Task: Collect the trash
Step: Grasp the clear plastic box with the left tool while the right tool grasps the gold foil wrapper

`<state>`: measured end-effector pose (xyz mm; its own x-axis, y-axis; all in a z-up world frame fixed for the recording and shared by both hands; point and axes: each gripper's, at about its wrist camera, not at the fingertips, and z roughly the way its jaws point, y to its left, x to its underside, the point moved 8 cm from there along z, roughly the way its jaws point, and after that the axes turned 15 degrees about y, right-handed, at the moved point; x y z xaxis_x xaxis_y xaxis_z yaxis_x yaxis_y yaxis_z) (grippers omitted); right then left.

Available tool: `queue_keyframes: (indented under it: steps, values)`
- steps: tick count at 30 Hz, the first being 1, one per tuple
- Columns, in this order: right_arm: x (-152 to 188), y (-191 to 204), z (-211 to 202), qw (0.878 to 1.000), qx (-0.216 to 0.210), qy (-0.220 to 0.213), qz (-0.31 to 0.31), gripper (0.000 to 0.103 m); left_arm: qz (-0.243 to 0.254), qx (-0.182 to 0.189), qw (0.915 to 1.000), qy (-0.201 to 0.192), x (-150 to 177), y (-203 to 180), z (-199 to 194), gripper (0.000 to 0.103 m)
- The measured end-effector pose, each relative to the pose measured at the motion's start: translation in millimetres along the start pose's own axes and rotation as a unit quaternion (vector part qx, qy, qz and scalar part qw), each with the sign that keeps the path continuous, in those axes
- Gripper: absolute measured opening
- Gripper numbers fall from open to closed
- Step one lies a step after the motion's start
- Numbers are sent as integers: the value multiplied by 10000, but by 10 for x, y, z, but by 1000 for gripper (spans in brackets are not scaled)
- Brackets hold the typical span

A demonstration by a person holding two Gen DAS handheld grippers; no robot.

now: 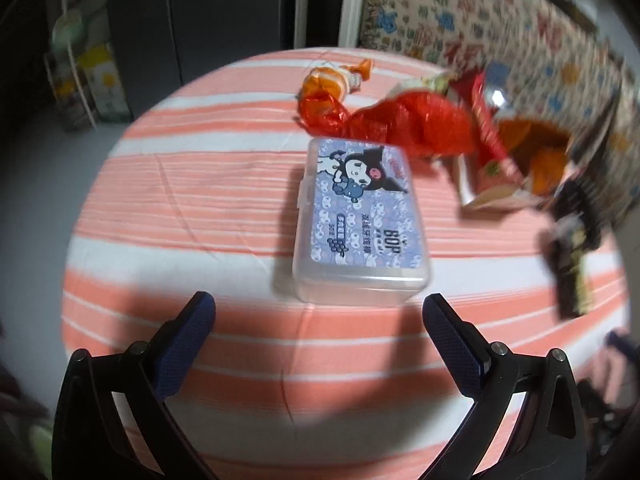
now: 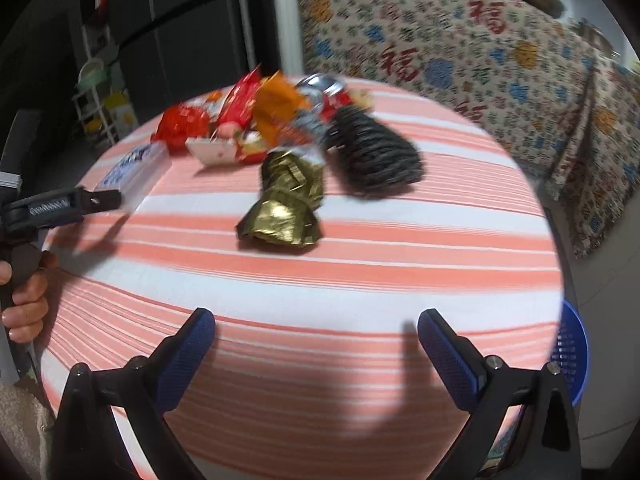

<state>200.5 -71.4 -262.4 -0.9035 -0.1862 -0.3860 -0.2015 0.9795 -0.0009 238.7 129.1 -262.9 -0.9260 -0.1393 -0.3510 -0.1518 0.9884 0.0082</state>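
Observation:
Trash lies on a round table with an orange-and-white striped cloth (image 1: 192, 184) (image 2: 400, 240). In the left wrist view a clear plastic box with a purple cartoon label (image 1: 360, 220) sits just ahead of my open left gripper (image 1: 318, 316). Behind it lie a crumpled red wrapper (image 1: 400, 124) and an orange wrapper (image 1: 320, 84). In the right wrist view a crumpled gold foil wrapper (image 2: 286, 204) lies ahead of my open right gripper (image 2: 316, 332). A dark striped item (image 2: 372, 152), red and orange snack packets (image 2: 256, 112) and a crushed can (image 2: 328, 96) sit behind it. Nothing is between either gripper's fingers.
A blue mesh basket (image 2: 572, 356) stands on the floor past the table's right edge. A patterned cloth (image 2: 460, 48) covers furniture behind the table. A shelf rack (image 1: 80, 80) stands at the far left. A hand (image 2: 24, 300) holds the left gripper (image 2: 60, 204) at the table's left edge.

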Motion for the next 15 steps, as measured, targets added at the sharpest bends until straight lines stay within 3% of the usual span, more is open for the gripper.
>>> queue_keyframes:
  steps: [3,10,15]
  values:
    - [-62,86,160,9996,78,242,-118,103,60,-5,10000,2,-82,-26,34,103]
    - [-413,181,334,9995,197,177,-164,103,-37,-17,10000,-30,-408,44,148,103]
    - [-645,197,451,9996,183,190,-141,103,-62,-21,10000,-66,-386,45,157,103]
